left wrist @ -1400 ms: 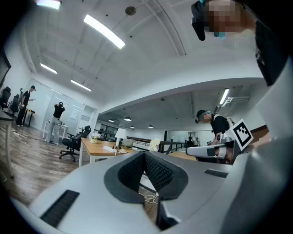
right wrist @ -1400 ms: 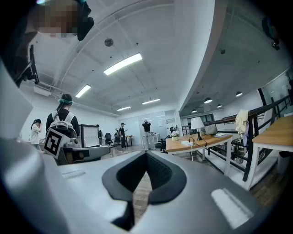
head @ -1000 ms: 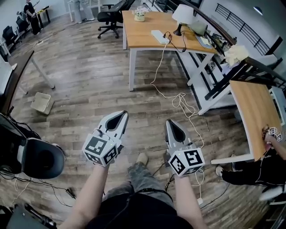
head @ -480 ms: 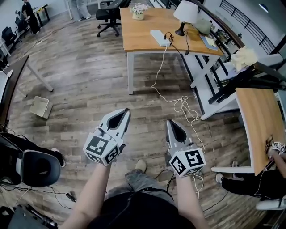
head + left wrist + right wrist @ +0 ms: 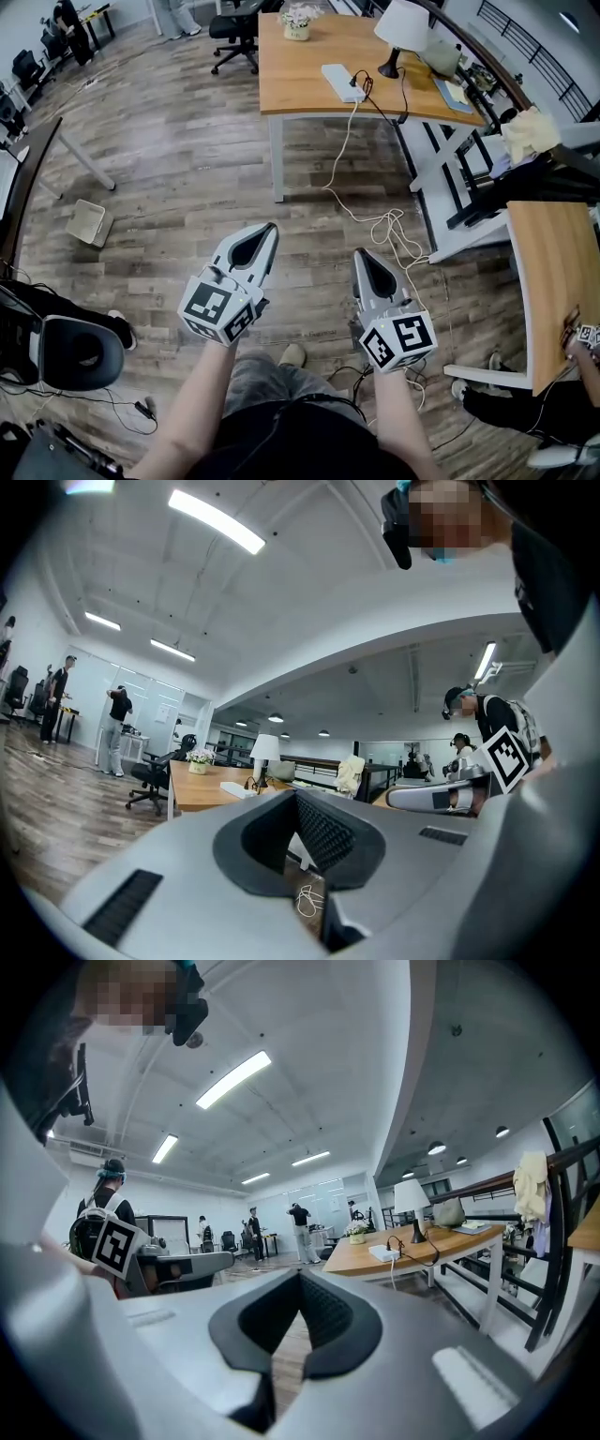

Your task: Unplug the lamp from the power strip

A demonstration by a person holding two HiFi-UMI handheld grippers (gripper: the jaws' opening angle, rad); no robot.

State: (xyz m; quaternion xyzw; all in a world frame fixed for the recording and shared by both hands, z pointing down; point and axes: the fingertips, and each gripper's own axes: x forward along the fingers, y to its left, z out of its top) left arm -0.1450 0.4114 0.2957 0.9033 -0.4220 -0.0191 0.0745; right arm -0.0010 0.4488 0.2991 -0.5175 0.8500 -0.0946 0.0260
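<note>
A white-shaded lamp stands on the far wooden table, and its black cord runs to a plug in the white power strip. A white cable drops from the strip to a coil on the floor. My left gripper and right gripper are held side by side over the floor, well short of the table, both shut and empty. The right gripper view shows its closed jaws, with the lamp and strip far ahead. In the left gripper view, the left gripper points at the lamp.
A flower pot sits on the table and a black office chair stands behind it. A small bin lies on the floor to the left, near a black chair. A second desk and racks stand on the right.
Both grippers have travelled forward across the floor, still shut. The table with the lamp and power strip now looks nearer and larger in the head view.
</note>
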